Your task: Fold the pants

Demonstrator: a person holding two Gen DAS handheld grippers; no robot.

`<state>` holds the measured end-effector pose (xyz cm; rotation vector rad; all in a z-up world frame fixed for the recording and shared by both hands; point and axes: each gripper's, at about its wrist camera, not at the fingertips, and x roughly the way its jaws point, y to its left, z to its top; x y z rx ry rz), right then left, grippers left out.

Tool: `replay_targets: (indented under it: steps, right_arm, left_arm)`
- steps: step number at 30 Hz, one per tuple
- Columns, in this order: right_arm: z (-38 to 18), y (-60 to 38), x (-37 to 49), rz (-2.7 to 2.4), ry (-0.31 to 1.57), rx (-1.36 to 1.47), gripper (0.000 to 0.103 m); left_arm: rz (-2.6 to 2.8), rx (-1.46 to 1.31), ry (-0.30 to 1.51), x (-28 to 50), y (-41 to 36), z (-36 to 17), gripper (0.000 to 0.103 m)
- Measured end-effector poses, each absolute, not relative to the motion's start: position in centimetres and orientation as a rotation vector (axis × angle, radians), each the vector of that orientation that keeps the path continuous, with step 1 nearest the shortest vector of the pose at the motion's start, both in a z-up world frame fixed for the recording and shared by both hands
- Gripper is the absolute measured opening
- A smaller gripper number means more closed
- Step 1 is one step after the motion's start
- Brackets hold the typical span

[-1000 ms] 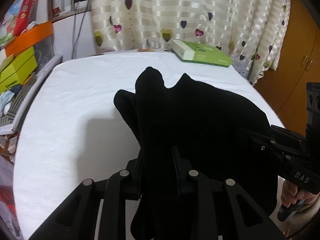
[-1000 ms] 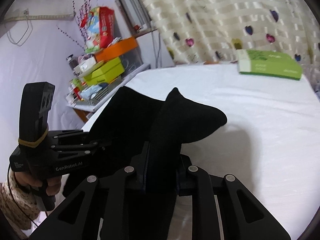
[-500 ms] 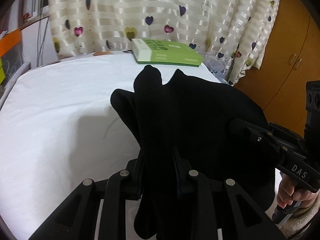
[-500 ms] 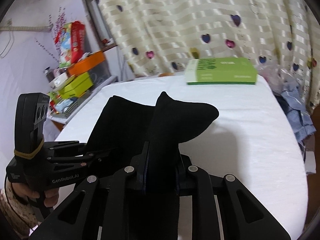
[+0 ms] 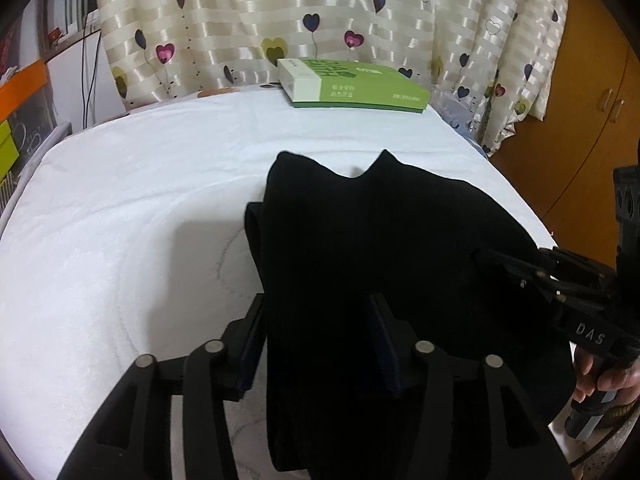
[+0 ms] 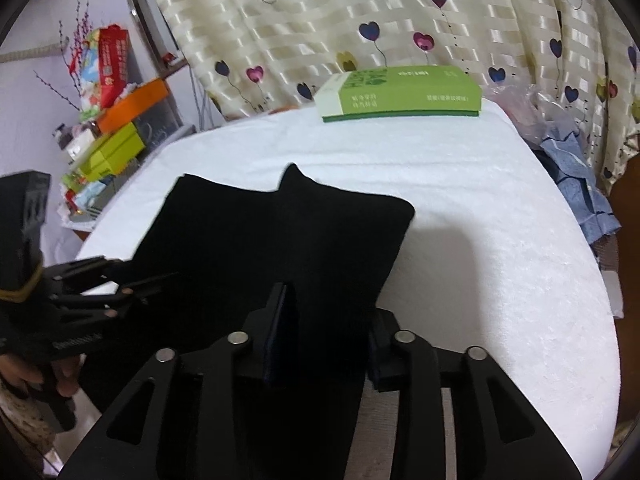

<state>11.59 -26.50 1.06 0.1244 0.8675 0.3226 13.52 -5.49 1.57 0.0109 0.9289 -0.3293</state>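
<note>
The fingers of the left gripper (image 5: 316, 340) stand apart around a thick bunch of the black pants (image 5: 384, 248), and the fingers of the right gripper (image 6: 326, 344) are also spread with the cloth between them, so I judge that neither really presses the fabric. The soft, heavy-looking pants, lying on the near part of the desk (image 5: 132, 208) with one end hanging over its edge, may slide off or lose the fold. The desk cover looks like rough white towel, and a flat green box (image 5: 352, 88) lies far behind, near the striped heart curtain (image 5: 280, 12).
</note>
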Motion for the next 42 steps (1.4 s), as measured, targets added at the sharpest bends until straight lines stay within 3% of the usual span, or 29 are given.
replay_targets:
  steps: [4,17,35,38,42]
  right_arm:
    - [0.7,-26.6,11.5,0.293,0.882,0.109,0.045]
    - [2.9,-27.1,8.5,0.191,0.832,0.059,0.045]
    - [3.1,-24.1,-1.1,0.163,0.768,-0.005,0.045]
    - [2.8,-23.5,-2.3,0.155,0.767,-0.030,0.055]
    - [1.9,-22.9,-3.3,0.170,0.799,-0.033,0.057]
  left_arm:
    - [-0.302,0.029,0.912,13.2,-5.2,1.5,0.058]
    - [-0.226,0.050,0.872,11.7,-4.1,2.2,0.057]
    - [-0.141,0.039,0.810,1.9,-3.2,2.4,0.058]
    - [-0.129,0.058,0.807,0.4,-3.5,2.0,0.058]
    - [-0.127,0.065,0.835,-0.8,-4.1,0.8,0.058]
